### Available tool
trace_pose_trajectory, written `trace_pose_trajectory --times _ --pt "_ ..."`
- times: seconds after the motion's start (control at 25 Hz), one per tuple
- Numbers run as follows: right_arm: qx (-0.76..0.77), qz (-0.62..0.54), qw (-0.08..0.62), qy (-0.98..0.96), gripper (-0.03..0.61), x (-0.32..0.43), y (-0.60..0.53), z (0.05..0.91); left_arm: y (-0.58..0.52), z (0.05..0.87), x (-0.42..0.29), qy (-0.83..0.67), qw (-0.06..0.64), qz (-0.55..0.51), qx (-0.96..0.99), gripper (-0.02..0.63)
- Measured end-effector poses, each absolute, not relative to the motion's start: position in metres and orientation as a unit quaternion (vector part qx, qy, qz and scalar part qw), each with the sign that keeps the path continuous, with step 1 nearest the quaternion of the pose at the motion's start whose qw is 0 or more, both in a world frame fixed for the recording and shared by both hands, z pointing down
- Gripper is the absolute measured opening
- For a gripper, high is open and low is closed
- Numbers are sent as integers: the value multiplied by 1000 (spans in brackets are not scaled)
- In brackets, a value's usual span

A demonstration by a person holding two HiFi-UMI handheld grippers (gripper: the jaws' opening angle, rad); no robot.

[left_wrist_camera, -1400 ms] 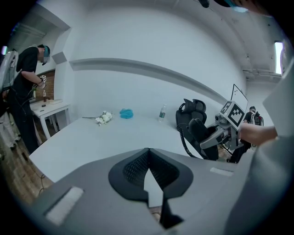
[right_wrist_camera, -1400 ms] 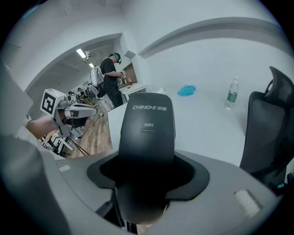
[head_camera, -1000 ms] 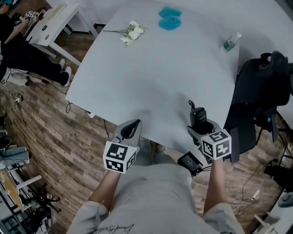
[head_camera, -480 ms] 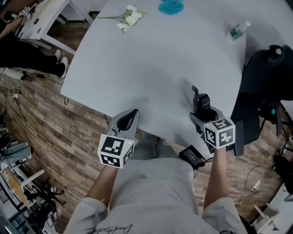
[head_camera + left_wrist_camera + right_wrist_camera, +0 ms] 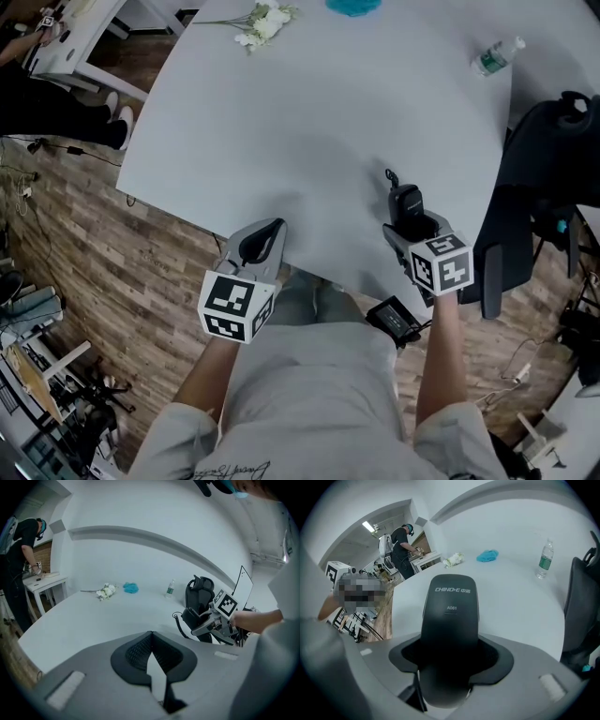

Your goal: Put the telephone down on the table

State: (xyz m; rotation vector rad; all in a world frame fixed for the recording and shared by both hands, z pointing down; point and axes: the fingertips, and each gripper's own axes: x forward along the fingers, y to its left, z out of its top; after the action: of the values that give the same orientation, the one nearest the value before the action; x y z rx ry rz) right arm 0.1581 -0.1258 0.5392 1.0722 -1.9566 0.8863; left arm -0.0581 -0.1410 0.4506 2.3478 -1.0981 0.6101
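Observation:
The telephone (image 5: 450,616) is a black handset with pale print on its back. My right gripper (image 5: 450,660) is shut on its lower half, the top end pointing away from me. In the head view the telephone (image 5: 406,206) hangs over the white table (image 5: 309,122) near its front right edge, a coiled cord (image 5: 391,178) trailing from its far end. Whether it touches the tabletop I cannot tell. My left gripper (image 5: 263,238) is at the table's near edge, shut, with nothing between its pads (image 5: 140,651).
Far across the table lie white flowers (image 5: 262,21), a blue cloth (image 5: 352,6) and a water bottle (image 5: 494,56). A black office chair (image 5: 548,187) stands at the table's right. A black box (image 5: 394,322) hangs by my waist. A person (image 5: 401,543) stands at a white desk.
My right gripper has sunk a little toward the table with the telephone in it. My left gripper has edged forward and down. The far objects have slid up the head view.

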Motion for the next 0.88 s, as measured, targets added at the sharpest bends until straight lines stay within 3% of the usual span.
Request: trace_pose_trajectory --times 0.88 --pt "387 367 387 -752 285 138 -139 585 -151 473 -68 -404 250 240 846 17"
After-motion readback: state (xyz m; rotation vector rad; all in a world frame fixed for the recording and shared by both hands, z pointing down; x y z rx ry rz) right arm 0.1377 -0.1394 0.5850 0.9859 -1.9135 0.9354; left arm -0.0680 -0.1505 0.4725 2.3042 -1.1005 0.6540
